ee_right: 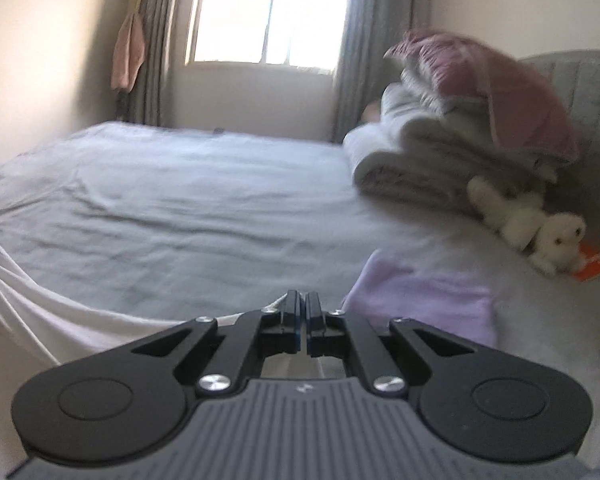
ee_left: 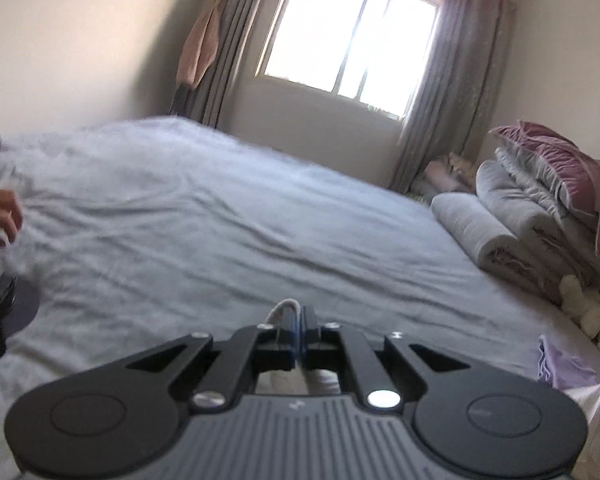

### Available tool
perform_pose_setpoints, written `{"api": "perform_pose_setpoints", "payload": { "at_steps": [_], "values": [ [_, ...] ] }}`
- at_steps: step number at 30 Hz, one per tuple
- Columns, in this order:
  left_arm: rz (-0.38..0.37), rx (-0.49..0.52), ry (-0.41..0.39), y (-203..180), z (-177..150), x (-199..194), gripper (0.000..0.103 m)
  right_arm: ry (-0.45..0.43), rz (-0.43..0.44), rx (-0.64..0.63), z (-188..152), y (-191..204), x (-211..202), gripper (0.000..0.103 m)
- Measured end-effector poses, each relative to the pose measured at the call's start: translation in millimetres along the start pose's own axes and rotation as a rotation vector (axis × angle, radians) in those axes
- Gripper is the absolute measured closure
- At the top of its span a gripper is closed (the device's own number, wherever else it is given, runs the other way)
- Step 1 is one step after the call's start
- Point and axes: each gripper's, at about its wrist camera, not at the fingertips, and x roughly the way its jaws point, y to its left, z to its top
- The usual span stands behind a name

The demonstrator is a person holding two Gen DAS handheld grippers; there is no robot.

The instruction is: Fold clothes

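Left gripper [ee_left: 299, 316] and right gripper [ee_right: 302, 300], each closed on an edge of the white garment [ee_right: 40, 320] slung above the bed [ee_right: 180, 208]; the thin, limp cloth is best held at corners.

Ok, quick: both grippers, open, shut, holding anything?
Left gripper: shut on the white cloth garment.
Right gripper: shut on the same white cloth garment.
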Motion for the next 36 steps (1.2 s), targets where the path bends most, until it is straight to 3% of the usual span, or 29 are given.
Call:
{"api": "perform_pose_setpoints", "payload": {
  "at_steps": [8, 11, 13, 15, 18, 19, 25, 36],
  "values": [
    [-0.006, 0.001, 0.122, -1.7, -10.8, 27.6, 0.097, 0.108, 0.039, 0.013, -9.2, -4.5, 25.9, 0.1],
    [0.007, 0.009, 0.16, -1.0, -11.8, 25.9, 0.084, 0.143, 0.075, 0.024, -10.7, -1.7, 26.5, 0.097],
    [0.014, 0.001, 0.182, 1.1, -11.8, 21.8, 0.062, 0.154, 0.1, 0.026, -11.1, 0.9, 24.3, 0.091],
    [0.023, -0.02, 0.205, 5.2, -11.9, 16.3, 0.059, 0.162, 0.13, 0.023, -10.9, 5.4, 21.0, 0.087],
    [0.026, -0.072, 0.271, 15.6, -13.9, 10.4, 0.051, 0.166, 0.177, 0.016, -12.0, 14.3, 14.0, 0.07],
    [0.022, -0.095, 0.297, 20.1, -15.9, 8.1, 0.049, 0.166, 0.195, 0.005, -12.2, 17.9, 11.0, 0.069],
    [0.004, -0.166, 0.384, 34.8, -28.1, -10.5, 0.049, 0.184, 0.331, -0.039, -14.0, 39.2, -8.8, 0.068],
    [-0.076, -0.27, 0.503, 47.8, -36.8, -44.8, 0.046, 0.28, 0.711, -0.1, -23.0, 88.1, -49.1, 0.067]
  ]
}}
